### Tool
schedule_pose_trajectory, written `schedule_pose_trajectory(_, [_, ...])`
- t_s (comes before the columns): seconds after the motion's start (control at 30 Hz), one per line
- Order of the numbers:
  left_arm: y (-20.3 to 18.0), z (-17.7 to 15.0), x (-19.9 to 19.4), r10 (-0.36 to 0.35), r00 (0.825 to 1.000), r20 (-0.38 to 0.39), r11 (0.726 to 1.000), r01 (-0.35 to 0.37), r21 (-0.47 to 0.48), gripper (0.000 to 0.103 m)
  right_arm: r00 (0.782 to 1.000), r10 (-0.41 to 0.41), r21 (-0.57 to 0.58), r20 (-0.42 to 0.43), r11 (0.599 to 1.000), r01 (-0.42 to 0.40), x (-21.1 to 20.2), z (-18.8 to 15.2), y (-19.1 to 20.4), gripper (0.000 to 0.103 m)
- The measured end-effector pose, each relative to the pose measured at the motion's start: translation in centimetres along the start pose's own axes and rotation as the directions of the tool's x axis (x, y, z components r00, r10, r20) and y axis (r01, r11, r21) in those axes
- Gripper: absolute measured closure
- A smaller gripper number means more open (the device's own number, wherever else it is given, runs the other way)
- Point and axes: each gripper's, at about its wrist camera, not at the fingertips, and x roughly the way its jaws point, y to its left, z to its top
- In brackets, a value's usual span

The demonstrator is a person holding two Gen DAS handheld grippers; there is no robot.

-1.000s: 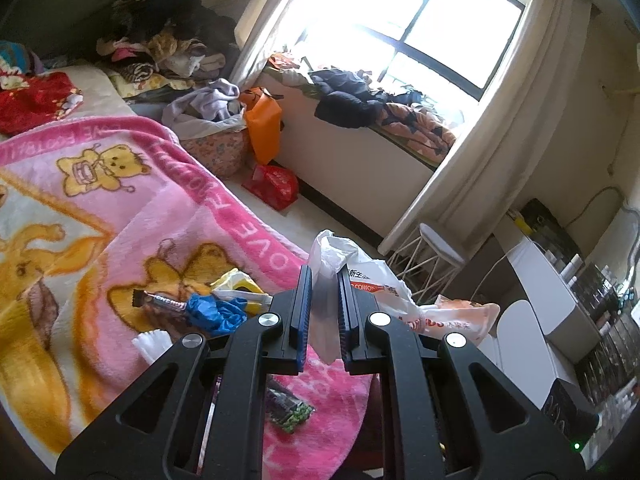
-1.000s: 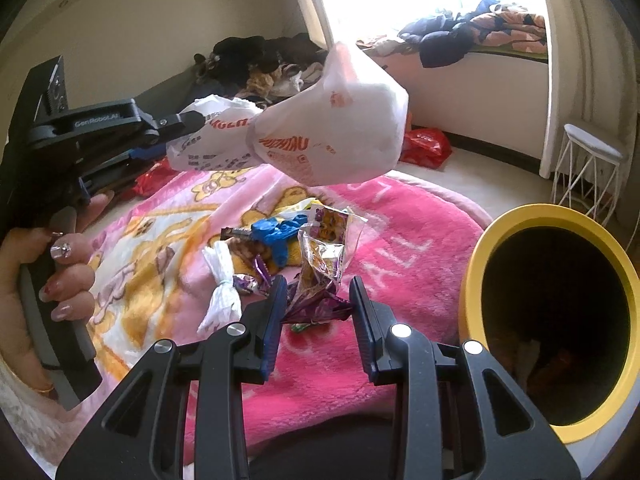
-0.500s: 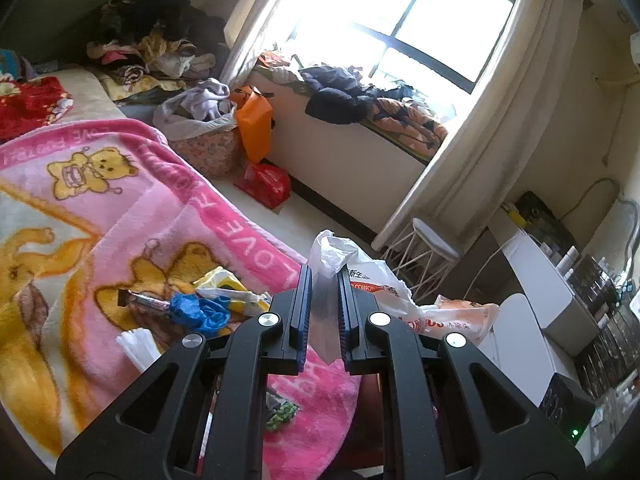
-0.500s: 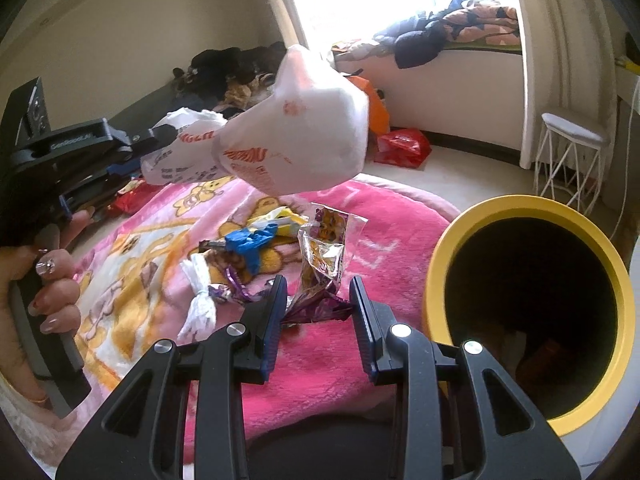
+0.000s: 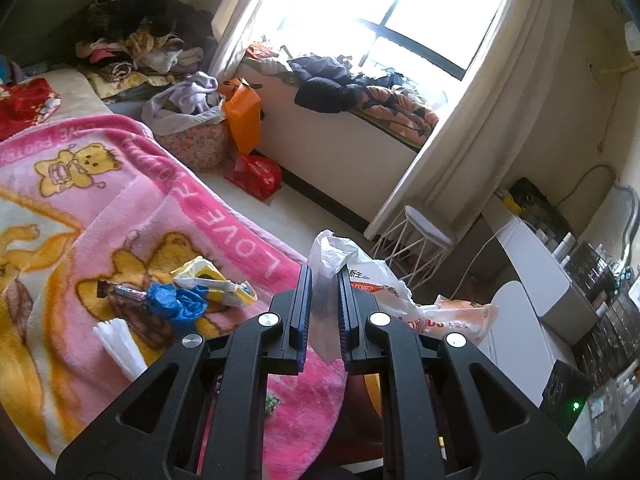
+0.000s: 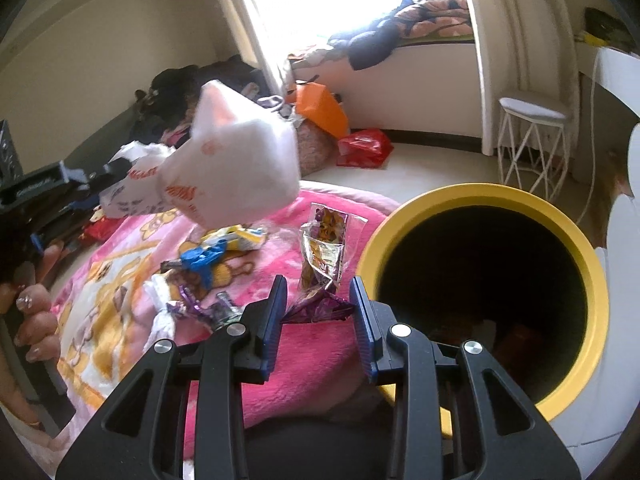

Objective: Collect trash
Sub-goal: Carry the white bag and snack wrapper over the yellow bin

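Left wrist view: the left gripper (image 5: 321, 304) is clamped on the top edge of a white plastic bag (image 5: 376, 284) w/ red print, which hangs forward and right past the fingers, over the floor at the edge of a pink teddy-bear blanket (image 5: 120, 216). On the blanket, left of the gripper, lie loose trash: a blue wrapper (image 5: 178, 302), a yellow-and-white wrapper (image 5: 212, 280) touching it, and a twisted white tissue (image 5: 116, 340) nearer the camera. Right wrist view: the right gripper (image 6: 320, 308) is closed on the crumpled purple base of a snack wrapper (image 6: 324, 256) (clear top w/ gold print standing up), held beside the rim of a yellow bin (image 6: 472, 196) at right; the bin's inside is dark. At left, a hand (image 6: 34, 324) holds the other gripper, w/ the white bag (image 6: 240, 160) hanging in the air above the blanket (image 6: 320, 356).
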Motion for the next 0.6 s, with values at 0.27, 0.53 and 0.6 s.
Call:
schedule_pose_trajectory(0.27, [-1.2,-0.5,0.7,-0.007,1.000,-0.016,1.000,0.008,0.018,0.095,0.999,-0.044,0.047,0.017,0.998,0.043,-0.3,0.0,-2.0,0.072])
schedule_pose_trajectory(0.53, [-2.1,-1.0,1.6,-0.015,0.999,-0.035,0.999,0.016,0.032,0.095,0.997,-0.078,0.091,0.025,0.993,0.075,-0.7,0.0,-4.0,0.072])
schedule_pose_trajectory(0.6, [-2.4,-1.1,1.8,-0.016,0.999,-0.041,0.999,0.017,0.037,0.095,0.996,-0.085,0.100,0.025,0.992,0.082,-0.7,0.0,-4.5,0.072])
